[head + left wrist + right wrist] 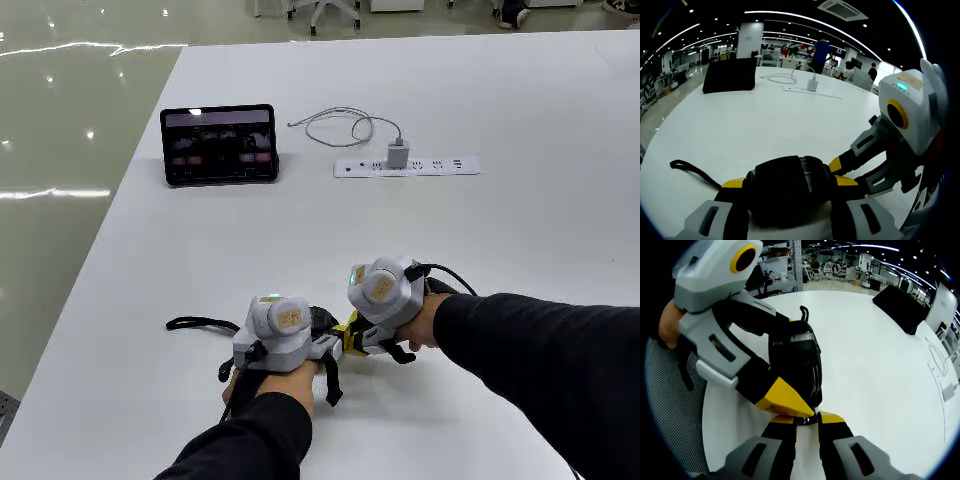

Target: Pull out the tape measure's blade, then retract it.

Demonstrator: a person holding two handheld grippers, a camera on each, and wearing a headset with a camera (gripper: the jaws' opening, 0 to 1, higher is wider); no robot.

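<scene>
White workbench [480,260] bears tablet [219,143], power strip [430,166], tape measure [785,190].

Grey, yellow-tipped left gripper [790,184], right gripper [808,419]; black sleeves [545,350].

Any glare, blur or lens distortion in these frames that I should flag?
Head view: sharp and evenly lit, but bright reflections streak the glossy floor. Left gripper view: strong fisheye bends the table edge; the black tape measure sits close and dark, with little detail. Right gripper view: same fisheye curve; the right tongs look sharp, the background softer.
</scene>
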